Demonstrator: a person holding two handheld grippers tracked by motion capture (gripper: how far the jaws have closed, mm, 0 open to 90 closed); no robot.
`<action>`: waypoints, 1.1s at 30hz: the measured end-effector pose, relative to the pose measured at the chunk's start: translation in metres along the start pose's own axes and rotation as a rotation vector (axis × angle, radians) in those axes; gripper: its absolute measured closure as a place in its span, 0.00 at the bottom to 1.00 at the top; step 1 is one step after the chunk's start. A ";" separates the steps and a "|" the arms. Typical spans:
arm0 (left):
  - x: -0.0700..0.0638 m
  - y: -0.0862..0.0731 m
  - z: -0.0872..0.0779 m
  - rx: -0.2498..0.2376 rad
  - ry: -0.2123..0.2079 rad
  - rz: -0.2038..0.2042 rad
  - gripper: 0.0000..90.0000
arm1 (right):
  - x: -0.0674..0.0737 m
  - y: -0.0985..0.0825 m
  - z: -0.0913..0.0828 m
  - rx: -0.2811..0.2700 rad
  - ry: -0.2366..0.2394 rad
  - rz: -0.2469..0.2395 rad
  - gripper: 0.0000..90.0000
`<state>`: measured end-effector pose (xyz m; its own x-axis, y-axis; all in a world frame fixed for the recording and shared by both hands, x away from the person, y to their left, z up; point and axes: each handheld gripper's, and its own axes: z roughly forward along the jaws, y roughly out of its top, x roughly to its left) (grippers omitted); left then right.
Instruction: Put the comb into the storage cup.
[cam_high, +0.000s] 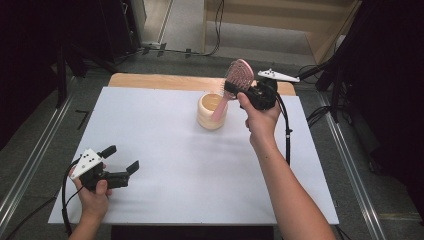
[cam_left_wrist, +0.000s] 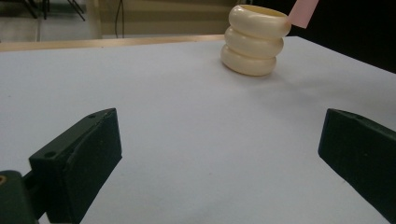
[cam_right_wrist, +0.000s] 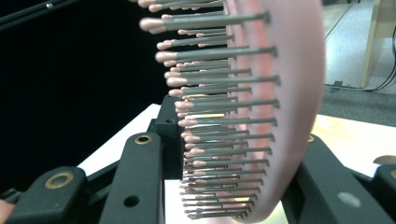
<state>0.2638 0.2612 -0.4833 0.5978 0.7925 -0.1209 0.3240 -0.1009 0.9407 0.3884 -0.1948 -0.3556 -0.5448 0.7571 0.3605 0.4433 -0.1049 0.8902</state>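
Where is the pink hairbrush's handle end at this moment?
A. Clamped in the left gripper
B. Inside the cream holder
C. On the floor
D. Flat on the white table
B: the hairbrush, held at its head by the right gripper, slants down with its handle inside the cream ribbed holder.

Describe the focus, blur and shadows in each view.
High view: even light, dark surroundings, a soft shadow beside the cream holder. Left gripper view: the holder is sharp, the near jaws slightly soft. Right gripper view: the pink hairbrush sits very close, its back and lower bristles blurred, the background dark on the left.
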 end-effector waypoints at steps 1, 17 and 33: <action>0.000 0.000 0.000 0.000 0.000 0.000 0.00 | 0.000 0.001 0.000 -0.006 0.001 -0.002 0.68; 0.000 0.000 0.000 0.000 -0.001 0.000 0.00 | 0.000 0.021 0.005 -0.041 -0.015 -0.024 0.68; 0.000 0.000 0.000 0.002 0.001 0.004 0.00 | -0.013 0.024 0.019 -0.055 -0.046 -0.021 0.68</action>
<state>0.2637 0.2609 -0.4832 0.5984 0.7927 -0.1165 0.3231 -0.1057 0.9404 0.4199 -0.1949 -0.3442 -0.5195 0.7883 0.3297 0.3918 -0.1231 0.9118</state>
